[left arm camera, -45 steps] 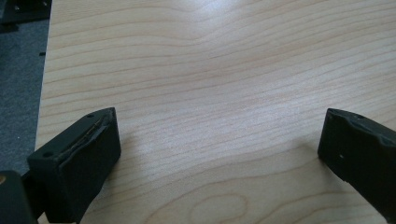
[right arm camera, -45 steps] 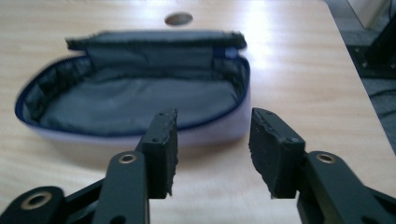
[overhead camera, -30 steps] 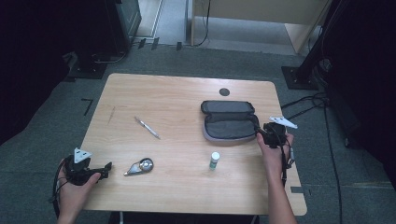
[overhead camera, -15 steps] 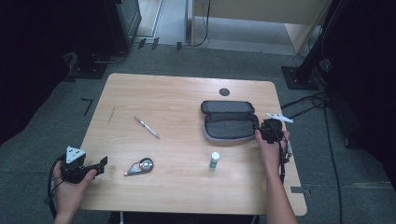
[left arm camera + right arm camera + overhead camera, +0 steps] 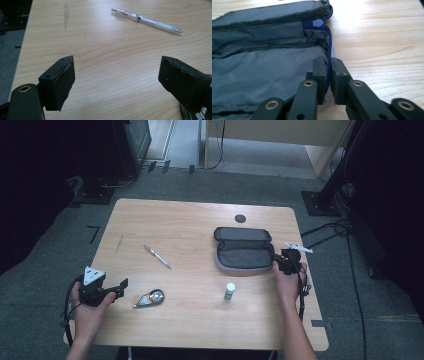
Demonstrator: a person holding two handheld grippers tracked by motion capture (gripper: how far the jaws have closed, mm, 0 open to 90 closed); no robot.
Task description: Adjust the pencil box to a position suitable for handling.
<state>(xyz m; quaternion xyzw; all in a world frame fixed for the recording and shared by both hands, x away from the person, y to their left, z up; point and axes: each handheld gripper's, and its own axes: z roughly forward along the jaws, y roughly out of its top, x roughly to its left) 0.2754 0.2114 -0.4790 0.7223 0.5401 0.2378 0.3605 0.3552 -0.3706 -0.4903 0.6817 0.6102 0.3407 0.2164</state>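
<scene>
Right tool (image 5: 326, 72) pinches the open grey fabric zip pouch's (image 5: 243, 250) blue-zippered edge.
The pouch lies right of centre on the light wooden surface (image 5: 190, 227); the left tool (image 5: 116, 82) hovers wide open, empty, near a clear plastic pen (image 5: 147, 20).

The left tongs (image 5: 122, 285) have drawn back toward the table's near-left corner, jaws apart.

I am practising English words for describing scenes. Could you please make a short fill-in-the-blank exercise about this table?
1. The right gripper has its jaws shut on the ____ edge of the open pencil case.
2. The left gripper has its jaws ____.
3. The pen lies to the ____ of the pencil case in the high view.

Missing words: zipper; open; left
</scene>
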